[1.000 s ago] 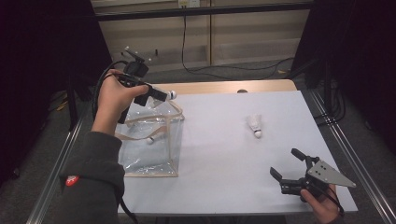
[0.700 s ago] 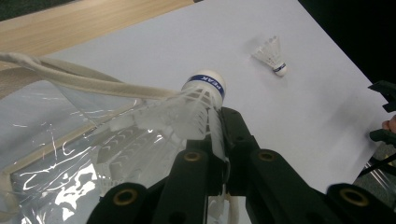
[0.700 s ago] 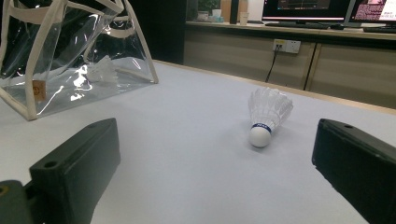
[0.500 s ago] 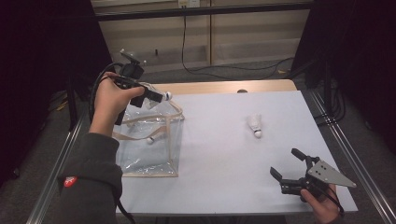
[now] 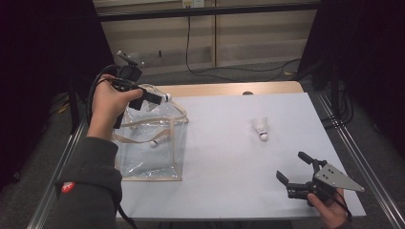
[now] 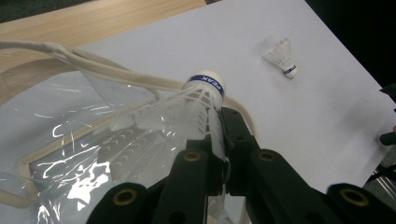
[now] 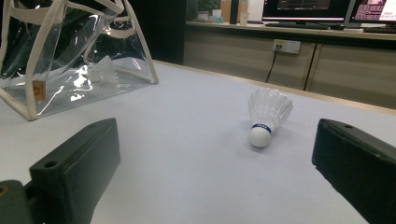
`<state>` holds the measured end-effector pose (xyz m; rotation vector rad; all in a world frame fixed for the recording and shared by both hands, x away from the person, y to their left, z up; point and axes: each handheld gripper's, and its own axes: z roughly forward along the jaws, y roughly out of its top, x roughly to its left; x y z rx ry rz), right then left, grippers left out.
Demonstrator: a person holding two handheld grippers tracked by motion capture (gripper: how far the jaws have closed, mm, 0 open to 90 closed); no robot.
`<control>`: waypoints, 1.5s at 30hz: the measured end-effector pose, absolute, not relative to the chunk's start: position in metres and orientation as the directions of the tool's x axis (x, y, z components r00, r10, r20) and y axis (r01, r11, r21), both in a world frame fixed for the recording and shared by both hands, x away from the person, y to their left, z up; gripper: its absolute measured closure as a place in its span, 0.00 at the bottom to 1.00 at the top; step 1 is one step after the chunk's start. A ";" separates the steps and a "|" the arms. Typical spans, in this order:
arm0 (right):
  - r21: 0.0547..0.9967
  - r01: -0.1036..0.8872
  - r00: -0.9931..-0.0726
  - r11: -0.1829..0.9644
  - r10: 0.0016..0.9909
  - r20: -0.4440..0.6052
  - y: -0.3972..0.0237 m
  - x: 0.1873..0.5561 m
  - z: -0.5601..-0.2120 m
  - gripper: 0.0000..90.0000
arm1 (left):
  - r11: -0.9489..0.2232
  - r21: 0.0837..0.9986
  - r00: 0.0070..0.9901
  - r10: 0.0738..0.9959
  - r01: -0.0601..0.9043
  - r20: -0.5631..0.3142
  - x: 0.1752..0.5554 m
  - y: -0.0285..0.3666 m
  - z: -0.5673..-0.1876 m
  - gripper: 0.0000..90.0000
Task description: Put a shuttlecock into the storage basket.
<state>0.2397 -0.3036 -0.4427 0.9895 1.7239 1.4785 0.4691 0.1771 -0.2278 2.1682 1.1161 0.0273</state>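
Three white feathered shuttlecocks show, each with a rounded cork tip ringed by a blue band. One shuttlecock [image 6: 201, 100] is clamped in the closed jaws of the left gripper [image 5: 155, 99], above the clear bag [image 5: 143, 152] at ten o'clock on the table [image 5: 229, 143]. A second [image 5: 154, 142] lies inside that bag. A third [image 5: 260, 129] lies on the table at two o'clock. At five o'clock, the right gripper [image 5: 293, 169] holds its jaws wide apart, empty.

bag [image 5: 148, 143]: left part of table [image 5: 224, 191], high view | shuttlecock in bag [image 5: 154, 142]: inside, centre of bag | held shuttlecock [image 5: 165, 98]: above bag's upper rim, in left gripper [image 5: 160, 99] | loose shuttlecock [image 5: 260, 128]: on table, right of centre | right gripper [image 5: 292, 168]: lower right, below loose shuttlecock
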 end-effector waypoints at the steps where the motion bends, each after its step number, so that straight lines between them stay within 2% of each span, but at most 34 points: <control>1: 0.988 0.130 -0.502 0.078 0.865 -0.002 -0.304 0.240 -0.443 0.01 | -0.394 0.583 0.630 0.725 0.711 -0.278 0.469 0.178 -0.228 0.98; 45: 0.989 0.131 -0.501 0.074 0.865 0.002 -0.303 0.240 -0.443 0.01 | -0.315 0.590 0.549 0.791 0.743 -0.269 0.475 0.205 -0.250 0.98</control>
